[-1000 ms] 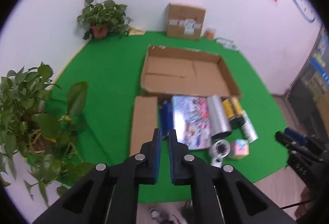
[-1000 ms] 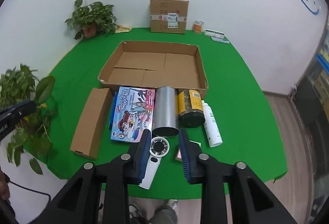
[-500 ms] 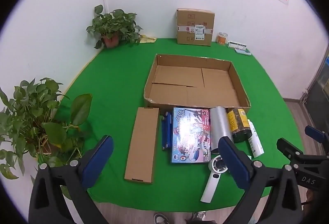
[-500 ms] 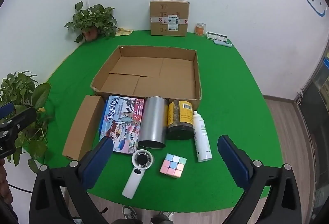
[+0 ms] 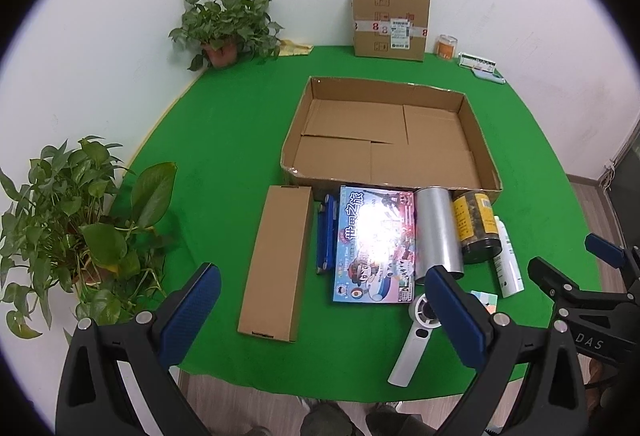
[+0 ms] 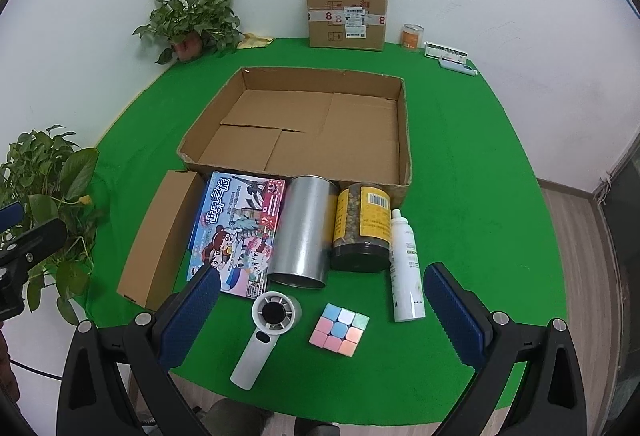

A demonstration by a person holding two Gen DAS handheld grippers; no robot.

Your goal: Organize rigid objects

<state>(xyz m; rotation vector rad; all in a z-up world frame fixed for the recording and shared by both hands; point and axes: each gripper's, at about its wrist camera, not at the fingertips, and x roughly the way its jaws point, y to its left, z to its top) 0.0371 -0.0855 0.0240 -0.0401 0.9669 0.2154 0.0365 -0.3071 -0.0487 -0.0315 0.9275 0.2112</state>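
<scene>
An empty shallow cardboard box (image 6: 404,131) (image 5: 292,151) lies on the green table. In a row before it are a long brown carton (image 6: 160,240) (image 5: 276,264), a colourful game box (image 6: 240,232) (image 5: 374,248), a silver can (image 6: 304,232) on its side, a yellow-labelled jar (image 6: 362,228) and a white spray bottle (image 6: 406,264). Nearer me lie a white hand fan (image 6: 268,328) and a pastel cube (image 6: 339,329). My right gripper (image 6: 322,276) hangs open above the fan and cube. My left gripper (image 5: 320,276) stands open above the carton and game box, holding nothing.
Potted plants stand at the left edge (image 5: 72,228) and back left corner (image 5: 224,27). A sealed carton (image 6: 346,13), an orange jar (image 6: 412,35) and small packets (image 6: 450,55) line the back wall. A thin blue item (image 5: 326,236) lies beside the game box. Wooden floor (image 6: 576,236) shows at the right.
Both grippers went from shut to wide open. Both views slid closer to the row of objects, and the left one swung round to face the box squarely.
</scene>
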